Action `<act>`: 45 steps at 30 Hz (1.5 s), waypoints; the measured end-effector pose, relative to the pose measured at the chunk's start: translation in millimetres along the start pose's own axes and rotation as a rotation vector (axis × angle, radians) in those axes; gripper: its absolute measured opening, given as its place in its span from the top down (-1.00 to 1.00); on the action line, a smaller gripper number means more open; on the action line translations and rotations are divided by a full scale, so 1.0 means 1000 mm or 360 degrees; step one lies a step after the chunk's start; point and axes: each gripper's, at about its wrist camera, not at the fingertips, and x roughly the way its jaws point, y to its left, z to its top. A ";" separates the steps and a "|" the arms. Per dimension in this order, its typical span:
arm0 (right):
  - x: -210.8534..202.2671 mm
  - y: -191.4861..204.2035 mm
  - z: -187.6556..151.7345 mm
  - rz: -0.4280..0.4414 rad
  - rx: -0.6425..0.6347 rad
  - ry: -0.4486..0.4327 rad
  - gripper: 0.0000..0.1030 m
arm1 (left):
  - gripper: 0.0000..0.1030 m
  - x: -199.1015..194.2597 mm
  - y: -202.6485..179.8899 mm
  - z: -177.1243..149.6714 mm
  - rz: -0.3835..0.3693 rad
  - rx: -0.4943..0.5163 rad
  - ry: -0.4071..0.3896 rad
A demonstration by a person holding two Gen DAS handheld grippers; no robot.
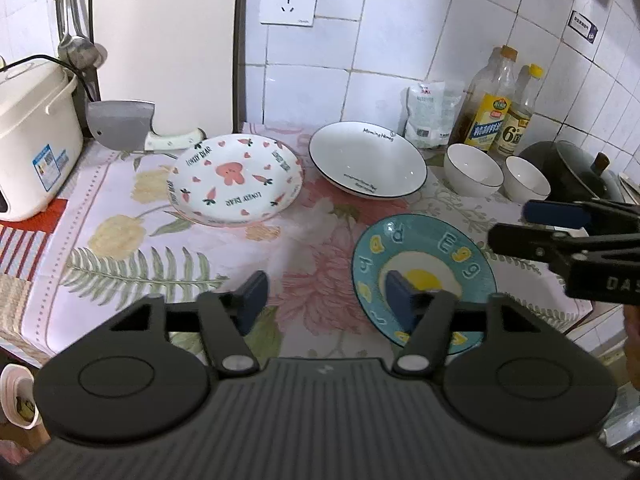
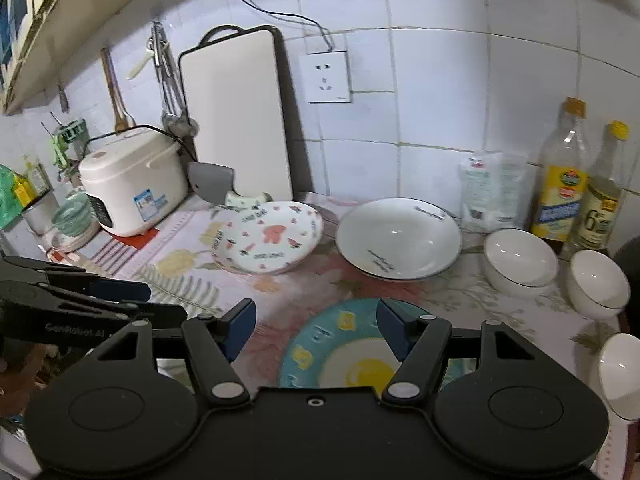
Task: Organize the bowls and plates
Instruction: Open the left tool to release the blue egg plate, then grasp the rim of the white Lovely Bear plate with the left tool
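left hand-held gripper (image 1: 325, 298): jaws apart, empty | right hand-held gripper (image 2: 316, 322): jaws apart, empty | egg plate (image 1: 448, 248): directly below-ahead of right (left sits leftward), flat on table (image 1: 120, 240)

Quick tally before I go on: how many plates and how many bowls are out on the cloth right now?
Plates: 2, the bear plate and the egg plate.
Bowls: 4, one wide bowl and three small bowls.
Total: 6.
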 end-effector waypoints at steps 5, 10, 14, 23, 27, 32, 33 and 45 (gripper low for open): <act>0.019 0.010 0.010 0.0057 0.0044 0.0034 -0.39 | -0.58 -0.005 0.013 0.005 0.0054 0.0037 -0.0062; 0.042 0.007 0.016 0.0179 0.0245 0.0070 -0.39 | -0.67 -0.004 0.036 0.015 0.0164 -0.0032 -0.0171; 0.068 0.004 0.023 0.0216 0.0396 0.0127 -0.39 | -0.81 0.007 0.068 0.026 0.0252 -0.0187 -0.0253; 0.143 0.006 0.035 0.0353 0.0537 0.0236 -0.39 | -0.80 0.071 0.123 0.034 0.0341 -0.0314 -0.0261; 0.174 0.004 0.026 0.0308 0.0571 0.0189 -0.39 | -0.80 0.104 0.132 0.028 0.0376 -0.0288 -0.0276; 0.216 -0.004 0.014 0.0267 0.0688 0.0122 -0.39 | -0.78 0.142 0.142 0.021 0.0385 -0.0272 -0.0280; 0.224 -0.005 0.013 0.0244 0.0702 0.0136 -0.39 | -0.78 0.147 0.143 0.020 0.0384 -0.0262 -0.0283; 0.286 -0.008 0.020 0.0088 0.0702 0.0230 -0.35 | -0.06 0.194 0.170 0.030 0.0381 -0.0526 -0.0082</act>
